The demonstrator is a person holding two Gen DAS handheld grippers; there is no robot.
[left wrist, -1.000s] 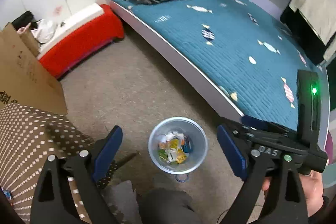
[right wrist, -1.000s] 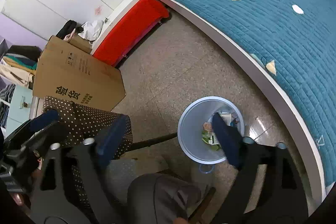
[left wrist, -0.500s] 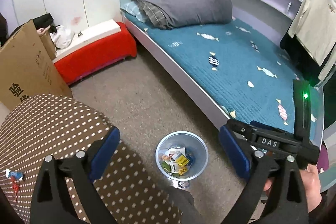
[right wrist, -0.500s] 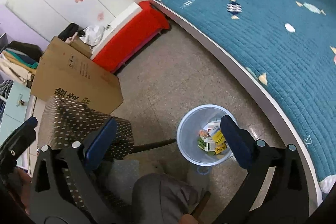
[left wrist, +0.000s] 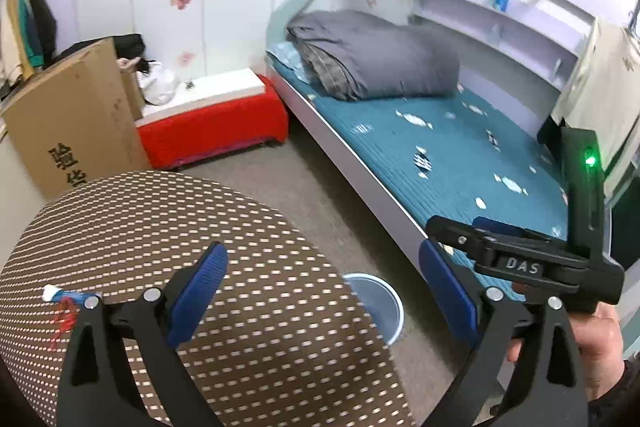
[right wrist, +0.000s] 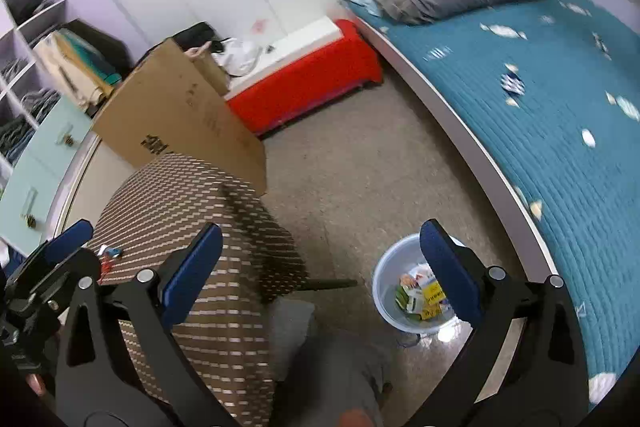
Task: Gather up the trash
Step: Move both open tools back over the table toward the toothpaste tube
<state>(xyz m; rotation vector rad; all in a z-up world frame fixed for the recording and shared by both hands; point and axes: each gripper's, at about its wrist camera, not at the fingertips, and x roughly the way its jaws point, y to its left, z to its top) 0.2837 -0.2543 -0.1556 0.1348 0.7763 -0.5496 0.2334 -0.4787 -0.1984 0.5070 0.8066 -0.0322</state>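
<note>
A small white, blue and red wrapper (left wrist: 64, 298) lies on the round brown dotted table (left wrist: 168, 219), left of my left gripper (left wrist: 324, 291). That gripper hangs open above the table's right part with nothing between its pads. The pale blue bin (left wrist: 394, 301) on the floor shows only partly past the table edge. In the right wrist view, my right gripper (right wrist: 320, 267) is open and empty above the floor, between the table (right wrist: 188, 203) and the bin (right wrist: 382, 307). Several wrappers lie in the bin. The wrapper (right wrist: 110, 253) rests near the table's left side.
A teal bed (right wrist: 540, 131) with a grey duvet runs along the right. A red bench (right wrist: 312, 83) and a cardboard box (right wrist: 176, 123) stand at the back, and shelves with clothes are on the left. A person's knee (right wrist: 336, 367) is below and a hand (left wrist: 600, 339) holds the right gripper.
Both grippers have risen and tilted up from over the bin. The tabletop has come under the left gripper and now hides most of the bin; the wrapper on it has come into view.
</note>
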